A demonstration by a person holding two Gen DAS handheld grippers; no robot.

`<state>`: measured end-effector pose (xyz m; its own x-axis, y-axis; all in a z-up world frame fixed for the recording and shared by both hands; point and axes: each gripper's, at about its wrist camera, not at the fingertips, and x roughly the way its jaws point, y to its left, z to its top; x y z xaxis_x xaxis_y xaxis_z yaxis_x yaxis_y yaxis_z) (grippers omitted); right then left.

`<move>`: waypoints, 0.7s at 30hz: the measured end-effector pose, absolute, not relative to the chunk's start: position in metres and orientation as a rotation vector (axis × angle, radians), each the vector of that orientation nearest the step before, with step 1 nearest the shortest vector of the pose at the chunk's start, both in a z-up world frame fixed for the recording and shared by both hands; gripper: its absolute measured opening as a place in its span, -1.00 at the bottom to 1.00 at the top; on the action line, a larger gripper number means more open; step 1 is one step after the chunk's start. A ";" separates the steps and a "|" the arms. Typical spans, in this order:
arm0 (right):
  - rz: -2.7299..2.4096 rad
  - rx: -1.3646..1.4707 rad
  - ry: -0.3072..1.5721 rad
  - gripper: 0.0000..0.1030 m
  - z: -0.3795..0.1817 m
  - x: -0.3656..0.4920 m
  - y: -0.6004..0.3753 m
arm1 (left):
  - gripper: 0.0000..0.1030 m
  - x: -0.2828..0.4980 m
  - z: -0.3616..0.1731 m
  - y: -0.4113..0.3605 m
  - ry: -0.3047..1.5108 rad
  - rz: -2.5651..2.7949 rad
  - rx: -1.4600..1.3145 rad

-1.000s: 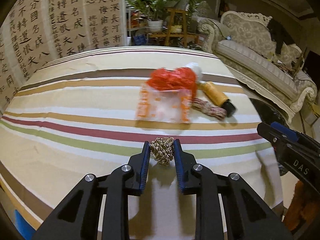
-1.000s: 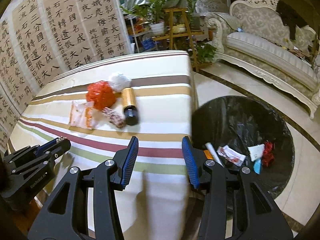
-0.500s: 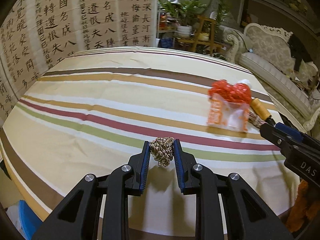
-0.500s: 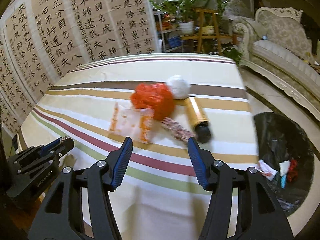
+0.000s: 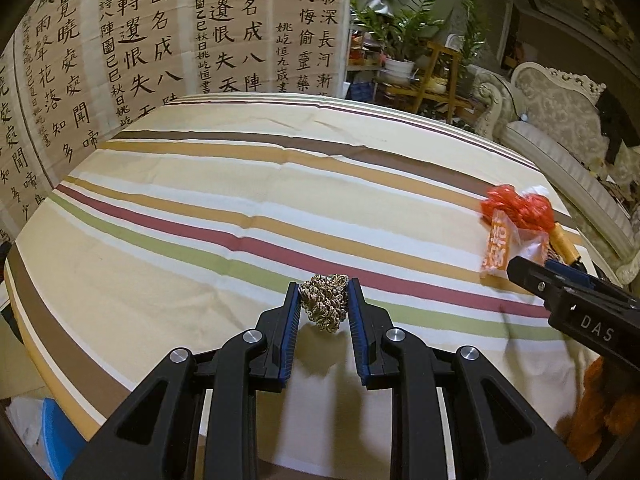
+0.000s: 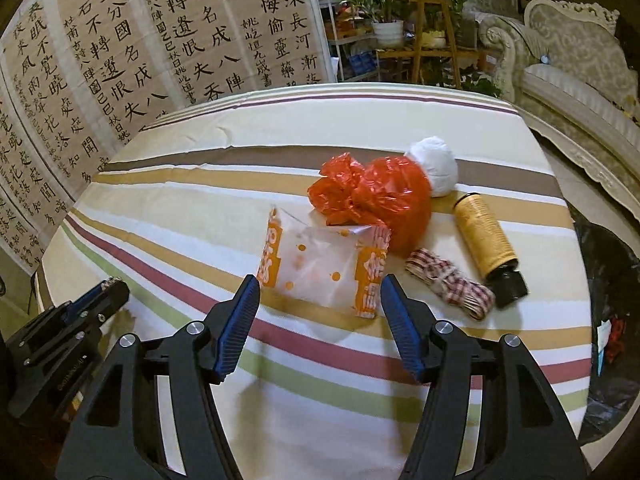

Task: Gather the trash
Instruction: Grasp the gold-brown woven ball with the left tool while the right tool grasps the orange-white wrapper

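On the desk (image 6: 200,208) a wrapper (image 6: 320,268) is lying in front of a crumpled bag (image 6: 384,192), with a paper ball (image 6: 436,164) sitting behind it. A ribbon (image 6: 448,280) and a bottle (image 6: 486,240) are lying to the right.

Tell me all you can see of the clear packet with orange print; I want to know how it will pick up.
The packet is a thin, crinkly see-through plastic wrapper with orange dots and orange printed bands at both ends. It looks empty and slightly puffed, lying flat on the striped tablecloth. Its far edge meets the crumpled red bag. The right gripper hangs just before it, jaws opening, nothing between them.
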<state>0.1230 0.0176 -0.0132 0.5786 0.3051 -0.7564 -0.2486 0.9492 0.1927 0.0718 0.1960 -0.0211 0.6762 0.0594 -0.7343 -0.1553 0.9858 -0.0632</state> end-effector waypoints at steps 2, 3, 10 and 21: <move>0.319 0.064 0.904 0.19 -0.015 0.125 0.021 | -0.52 0.074 -0.022 0.201 0.823 0.123 -0.129; 0.314 0.063 0.911 0.19 -0.017 0.127 0.022 | -0.52 0.075 -0.023 0.203 0.825 0.122 -0.132; 0.291 0.058 0.916 0.14 -0.018 0.136 0.028 | -0.52 0.078 -0.023 0.206 0.826 0.113 -0.147; 0.333 0.057 0.908 -0.69 -0.017 0.125 0.030 | -0.52 0.076 -0.023 0.208 0.821 0.110 -0.151</move>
